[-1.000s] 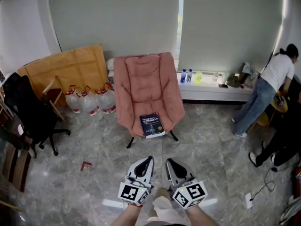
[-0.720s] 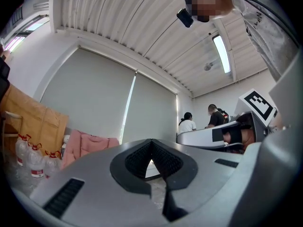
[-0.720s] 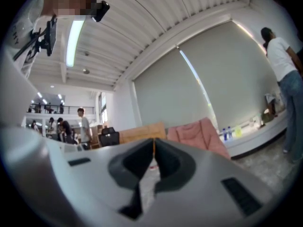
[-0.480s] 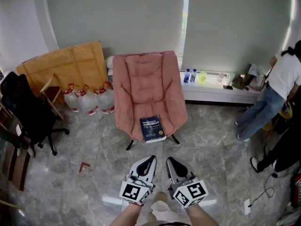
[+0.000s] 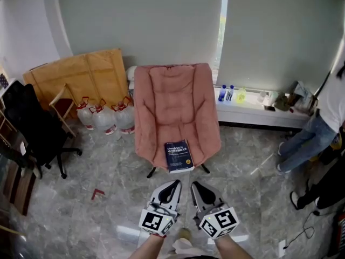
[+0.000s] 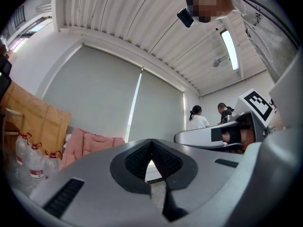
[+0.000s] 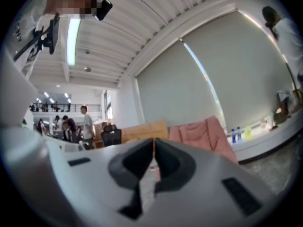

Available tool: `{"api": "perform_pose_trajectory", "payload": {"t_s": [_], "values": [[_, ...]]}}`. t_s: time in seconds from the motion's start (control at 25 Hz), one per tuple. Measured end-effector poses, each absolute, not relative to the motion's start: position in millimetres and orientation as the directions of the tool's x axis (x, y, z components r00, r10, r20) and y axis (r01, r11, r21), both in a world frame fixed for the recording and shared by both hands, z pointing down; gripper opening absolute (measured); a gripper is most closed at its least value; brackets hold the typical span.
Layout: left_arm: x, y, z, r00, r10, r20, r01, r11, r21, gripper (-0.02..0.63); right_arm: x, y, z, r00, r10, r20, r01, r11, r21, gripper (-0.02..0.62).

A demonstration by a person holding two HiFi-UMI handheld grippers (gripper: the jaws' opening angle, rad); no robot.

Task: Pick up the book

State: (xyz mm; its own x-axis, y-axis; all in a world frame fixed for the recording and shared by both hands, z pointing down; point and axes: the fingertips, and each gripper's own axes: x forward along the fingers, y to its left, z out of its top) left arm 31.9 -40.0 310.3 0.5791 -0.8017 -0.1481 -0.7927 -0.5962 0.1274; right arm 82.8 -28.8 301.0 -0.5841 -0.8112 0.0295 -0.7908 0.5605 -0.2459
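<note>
Marble floor (image 5: 81, 215) with a pink chair (image 5: 172, 96) and a blue book (image 5: 179, 156) on it.
It lies flat at the seat's front edge, well apart from the left claw (image 5: 172, 185) and right claw (image 5: 195, 186), which point toward it side by side, each pressed together on nothing; 3 water jugs (image 5: 105, 117), it seems, stand left of the chair.

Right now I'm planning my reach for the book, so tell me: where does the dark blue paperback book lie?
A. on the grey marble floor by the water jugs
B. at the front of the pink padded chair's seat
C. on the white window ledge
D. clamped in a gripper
B: the dark blue paperback book lies flat, cover up, at the front edge of the seat of the pink padded chair.
</note>
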Motion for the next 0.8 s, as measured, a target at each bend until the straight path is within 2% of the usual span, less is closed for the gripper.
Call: {"api": "perform_pose_trajectory", "payload": {"t_s": [0.8], "values": [[24.0,-66.0,354.8,0.548,-0.833,-0.074,-0.819,-0.552,0.156,0.015,63.8,-51.8,347.4,-0.655,-0.752,0.071,-0.730,0.606,-0.316,0.014]]}}
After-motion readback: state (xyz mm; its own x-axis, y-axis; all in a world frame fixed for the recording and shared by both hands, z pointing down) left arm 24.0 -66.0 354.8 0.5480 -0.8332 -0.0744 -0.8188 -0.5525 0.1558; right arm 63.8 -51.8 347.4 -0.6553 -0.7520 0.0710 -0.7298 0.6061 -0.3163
